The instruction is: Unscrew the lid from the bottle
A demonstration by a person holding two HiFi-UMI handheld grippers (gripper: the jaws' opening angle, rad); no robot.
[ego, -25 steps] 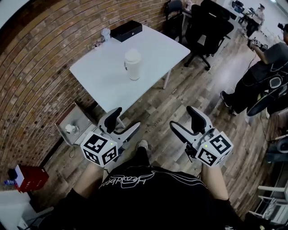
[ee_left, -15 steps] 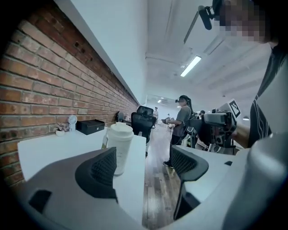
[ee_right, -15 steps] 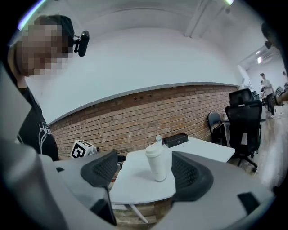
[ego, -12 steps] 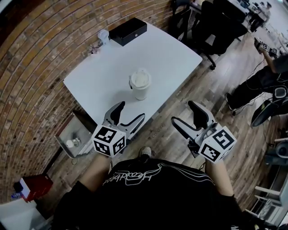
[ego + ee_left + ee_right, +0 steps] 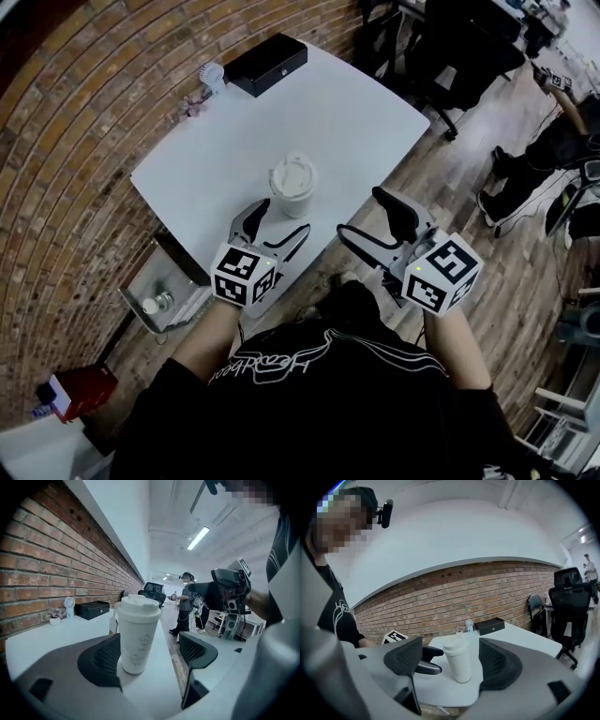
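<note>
Left tool: jaws spread wide, having just been opening, pinching nothing, tips over the near edge of the bench; right tool: jaws likewise spread and empty, off that edge. White bottle, lid on, stood upright on the bench just beyond the left tool, untouched. Farther back, by the brick wall, were a black box and a small fan.

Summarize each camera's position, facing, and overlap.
Head view: on the person's head, steeply down at the table; shows torso, left tongs, right tongs.
Left gripper view: on the left tongs, faces the bottle; its jaws, just opened wider, hold nothing.
Right gripper view: on the right tongs, faces the brick wall; shows own open jaws, left tongs, torso.
All three share the bottle.
</note>
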